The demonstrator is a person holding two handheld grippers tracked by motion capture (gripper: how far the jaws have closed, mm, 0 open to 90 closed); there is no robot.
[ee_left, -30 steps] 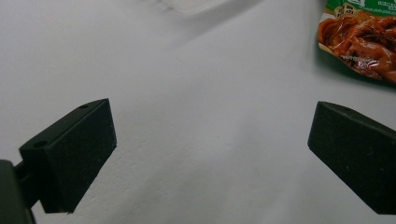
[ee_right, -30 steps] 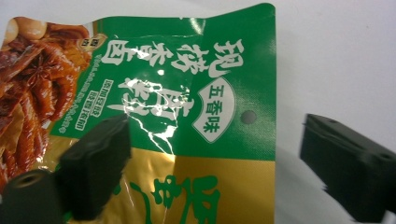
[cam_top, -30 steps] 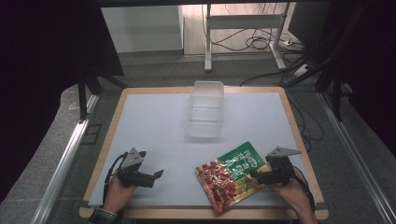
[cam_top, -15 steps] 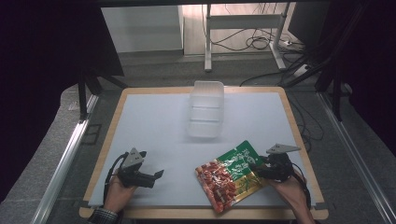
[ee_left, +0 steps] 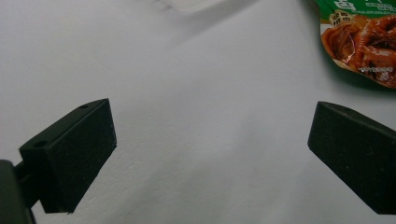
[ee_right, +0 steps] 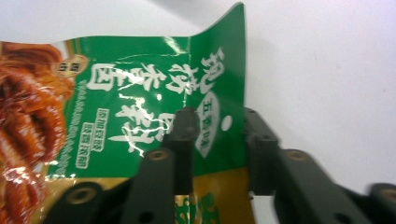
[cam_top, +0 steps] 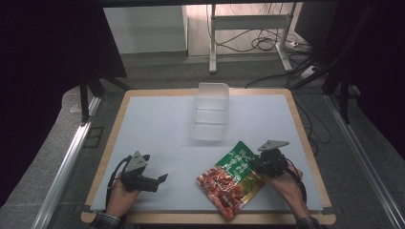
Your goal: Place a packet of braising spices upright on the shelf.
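Observation:
A green and red snack packet (cam_top: 231, 179) lies flat at the table's near right; in the right gripper view the packet (ee_right: 140, 79) has its green edge curled up. My right gripper (cam_top: 253, 164) sits at that right edge. Its jaws have just been closing, and the right gripper (ee_right: 217, 121) now pinches the raised green flap between them. My left gripper (cam_top: 162, 179) rests low at the near left, apart from the packet. In its own view the left gripper (ee_left: 210, 149) stands open over bare white surface, with the packet (ee_left: 364, 42) at the upper right.
A clear plastic container (cam_top: 211, 112) stands at the middle back of the white table top (cam_top: 157, 124), which has a wooden rim. Metal rails run along both sides of the table. Cables and a stand lie on the floor beyond.
My right gripper has slid left onto the packet's edge and its jaws have narrowed around it. The packet's far corner has shifted slightly left. The left hand has stayed put.

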